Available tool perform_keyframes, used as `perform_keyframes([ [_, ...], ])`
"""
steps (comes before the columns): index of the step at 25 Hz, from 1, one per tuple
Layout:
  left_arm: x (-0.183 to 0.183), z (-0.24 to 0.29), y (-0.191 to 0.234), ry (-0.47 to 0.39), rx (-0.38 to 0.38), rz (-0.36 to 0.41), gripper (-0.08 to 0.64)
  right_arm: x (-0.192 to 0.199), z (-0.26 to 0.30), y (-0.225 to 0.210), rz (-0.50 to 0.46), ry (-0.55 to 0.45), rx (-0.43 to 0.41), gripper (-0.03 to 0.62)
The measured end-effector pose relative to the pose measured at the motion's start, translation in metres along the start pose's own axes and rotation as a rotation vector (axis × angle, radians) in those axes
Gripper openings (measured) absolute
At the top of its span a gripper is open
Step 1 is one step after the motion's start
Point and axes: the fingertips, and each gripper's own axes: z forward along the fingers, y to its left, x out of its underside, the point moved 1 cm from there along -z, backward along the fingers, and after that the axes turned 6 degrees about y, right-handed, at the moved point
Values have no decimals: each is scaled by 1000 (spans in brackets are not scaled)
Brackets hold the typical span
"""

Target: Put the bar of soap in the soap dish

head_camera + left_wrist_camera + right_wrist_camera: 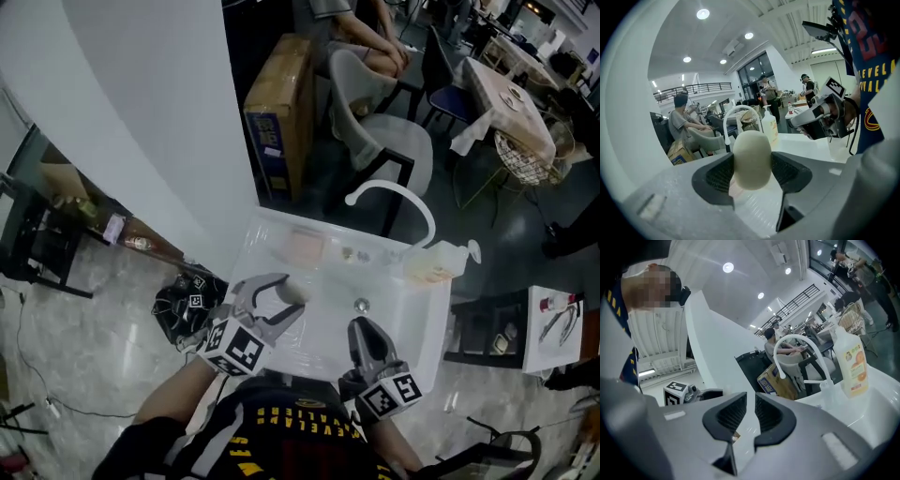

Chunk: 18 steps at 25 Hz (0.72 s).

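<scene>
Nearest of all, the person's dark shirt (281, 427) with yellow lettering filled the bottom edge of the head view. Just beyond it, the right gripper (362, 328) hung over the near rim of the white sink (417, 323); its jaws were drawn almost together with only a thin slit between them, and nothing sat in that slit. To the left, the left gripper (279, 298) was clamped on the bar of soap (751, 158), a pale, rounded cream bar pinched between the two dark ribbed pads (717, 174) and sticking up past them. The soap was held above the left part of the basin, clear of its floor. The round metal drain (361, 305) lay in the basin to the right of it. Farther back, on the left of the far ledge, sat the pale pink soap dish (305, 246), apart from the soap. The white curved tap (405, 193) arched over the far rim, with a plastic bottle (435, 263) of orange-labelled liquid at the far right corner. Behind the sink stood a cardboard box (279, 112) and a grey chair (380, 131)
</scene>
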Motion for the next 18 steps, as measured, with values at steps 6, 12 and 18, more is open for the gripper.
perform_keyframes([
  [6,12,26,18,70,-25,17,258,-7,8,-28,32,15,15,55],
  [12,23,55,30,135,-12,79,258,-7,10,-49,45,39,32,55],
  [18,38,87,41,186,-12,96,258,-8,12,-65,64,43,38,55],
])
